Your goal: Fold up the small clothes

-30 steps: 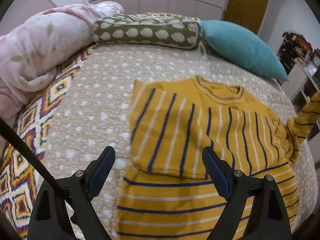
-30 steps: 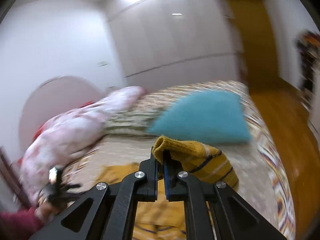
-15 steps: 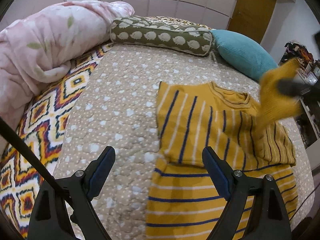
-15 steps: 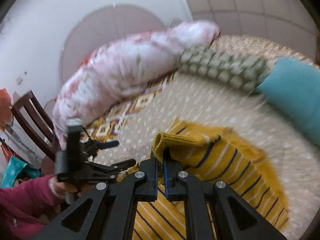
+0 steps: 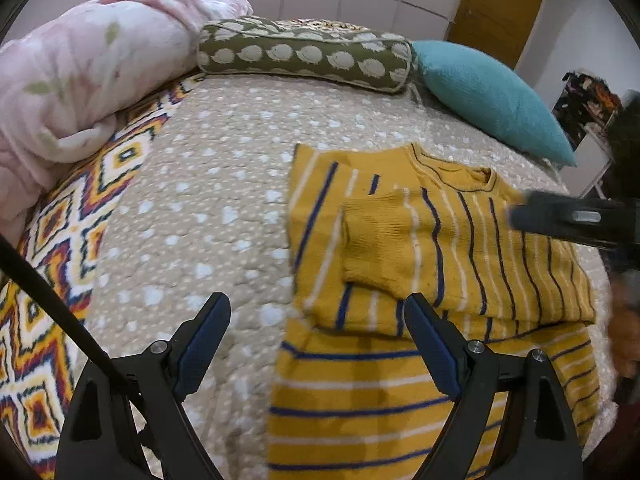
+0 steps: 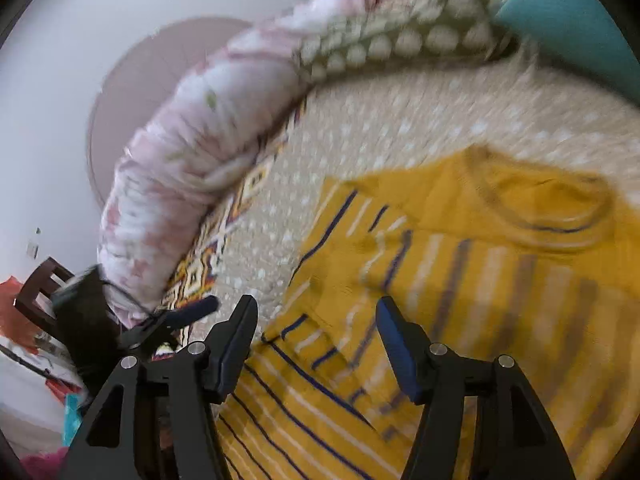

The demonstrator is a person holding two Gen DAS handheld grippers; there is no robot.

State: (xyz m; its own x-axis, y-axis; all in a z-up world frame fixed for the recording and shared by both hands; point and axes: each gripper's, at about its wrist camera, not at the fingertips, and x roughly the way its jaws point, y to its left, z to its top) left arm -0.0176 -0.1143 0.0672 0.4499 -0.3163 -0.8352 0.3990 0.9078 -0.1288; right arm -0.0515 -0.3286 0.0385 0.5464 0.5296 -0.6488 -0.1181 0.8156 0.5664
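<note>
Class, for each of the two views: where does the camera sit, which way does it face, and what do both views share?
Left wrist: on the left gripper, angled down at the yellow striped sweater; the right gripper enters at right.
Right wrist: on the right gripper, jaws opening, empty, over the sweater; the left gripper shows at left.
Shared: sweater, pink blanket, teal pillow.
</note>
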